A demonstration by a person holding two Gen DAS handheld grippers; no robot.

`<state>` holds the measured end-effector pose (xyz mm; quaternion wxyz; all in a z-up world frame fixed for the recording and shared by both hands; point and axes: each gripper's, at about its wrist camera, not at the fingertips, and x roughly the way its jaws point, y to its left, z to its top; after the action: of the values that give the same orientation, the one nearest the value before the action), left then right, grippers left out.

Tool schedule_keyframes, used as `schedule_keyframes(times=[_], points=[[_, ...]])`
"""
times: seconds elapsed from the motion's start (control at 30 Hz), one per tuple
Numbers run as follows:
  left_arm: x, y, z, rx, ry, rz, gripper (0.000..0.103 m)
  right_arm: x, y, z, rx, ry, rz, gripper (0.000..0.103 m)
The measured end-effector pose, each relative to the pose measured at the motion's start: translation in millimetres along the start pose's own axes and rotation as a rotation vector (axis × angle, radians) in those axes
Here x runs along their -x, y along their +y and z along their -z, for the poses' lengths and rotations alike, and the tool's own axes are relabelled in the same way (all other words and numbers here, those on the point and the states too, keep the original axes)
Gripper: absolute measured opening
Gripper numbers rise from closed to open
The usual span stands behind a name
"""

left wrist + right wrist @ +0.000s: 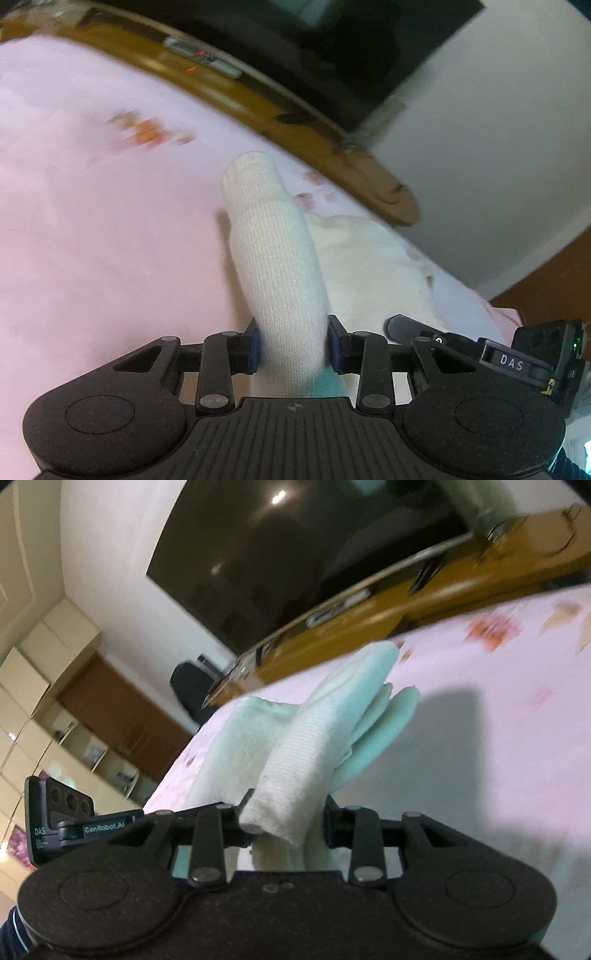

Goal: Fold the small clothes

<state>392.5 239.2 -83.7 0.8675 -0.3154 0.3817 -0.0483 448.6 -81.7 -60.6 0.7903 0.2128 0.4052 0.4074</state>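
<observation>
Two tools, each pinching one end of a white sock: left tool [294, 349] w/ sock [273, 266], right tool [289, 821], both above pink bed [92, 240]. Risk: loose toe end flops or slips out, fold goes crooked.

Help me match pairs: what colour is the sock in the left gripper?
Cream-white sock with a mint-green patch near the left gripper; clearest in the left wrist view.
</observation>
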Motion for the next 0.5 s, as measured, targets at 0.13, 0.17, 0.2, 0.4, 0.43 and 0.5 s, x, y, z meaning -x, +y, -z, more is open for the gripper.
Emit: schedule_keyframes(times=[0.13,0.17,0.2,0.4,0.43,0.5], points=[[-0.3,45.2,21.9,0.073,-0.01,-0.016,0.05,-28.3,-9.8,22.7,-0.043,0.065,0.014,0.035],[0.8,51.0,24.1,0.097,-0.024,0.005,0.051,-29.8,-18.7,26.1,-0.079,0.076,0.02,0.038],[2.8,52.8,25.7,0.1,-0.038,0.011,0.054,-30.1,-26.0,28.6,-0.107,0.08,0.02,0.039],[-0.1,54.7,8.8,0.092,-0.12,-0.021,0.06,-9.5,-27.1,13.3,-0.073,0.005,0.016,0.068],[-2.4,53.9,5.3,0.103,-0.126,-0.021,0.06,-10.2,-32.0,6.7,-0.095,-0.007,0.002,0.068],[-9.3,56.4,1.3,0.125,-0.141,-0.011,0.06,-18.9,-39.2,-4.1,-0.139,-0.003,-0.005,0.068]])
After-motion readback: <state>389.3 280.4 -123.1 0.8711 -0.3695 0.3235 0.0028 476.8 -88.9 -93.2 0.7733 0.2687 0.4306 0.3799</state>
